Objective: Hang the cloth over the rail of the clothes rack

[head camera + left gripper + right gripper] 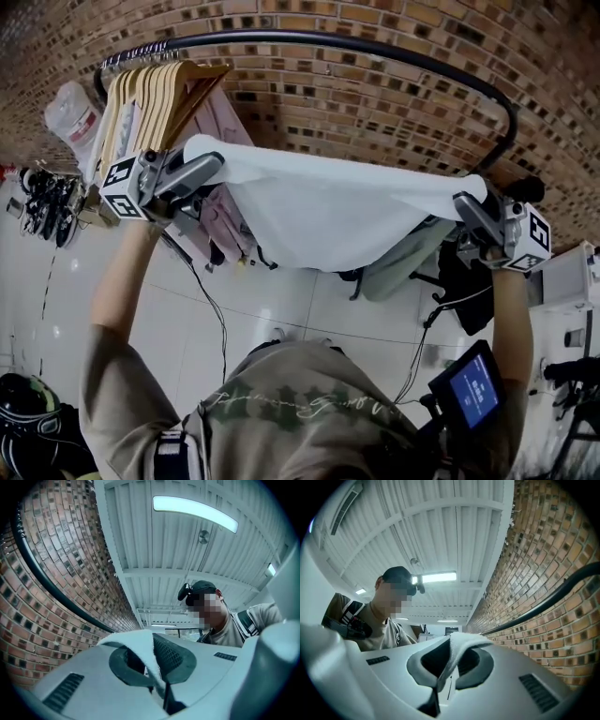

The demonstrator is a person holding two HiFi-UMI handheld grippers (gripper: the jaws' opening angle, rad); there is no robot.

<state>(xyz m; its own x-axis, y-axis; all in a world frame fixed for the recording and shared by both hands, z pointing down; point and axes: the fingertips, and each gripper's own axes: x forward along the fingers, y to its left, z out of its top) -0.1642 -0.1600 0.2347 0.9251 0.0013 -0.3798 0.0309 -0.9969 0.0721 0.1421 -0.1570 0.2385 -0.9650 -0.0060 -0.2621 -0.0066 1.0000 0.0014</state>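
While the cloth (328, 211) was stretched wide between the two grippers, the head view showed it hanging in the air below the black rail (375, 45) of the clothes rack, not touching it. The left gripper (211, 167) held one upper corner and the right gripper (466, 208) held the other, and the middle of the cloth sagged between them. Wooden hangers (155, 94) were crowded at the left end of the rail, and the rest of the rail, in front of the brick wall (394, 112), was bare.

From the left gripper view, the jaws were pressed together on a thin fold of the white cloth (140, 641), which stood up between the pads. The rail (51, 590) crossed the wall above and to the left, well apart from the jaws.

From the right gripper view, the jaws were closed in the same way, pinching a corner of the cloth (459, 644), with the rail (548, 602) higher on the right.

In my judgement, the picking up and spreading were done. What remained was to carry the cloth over the bare part of the rail, lower it so that it drapes on both sides, and then let go with both grippers.
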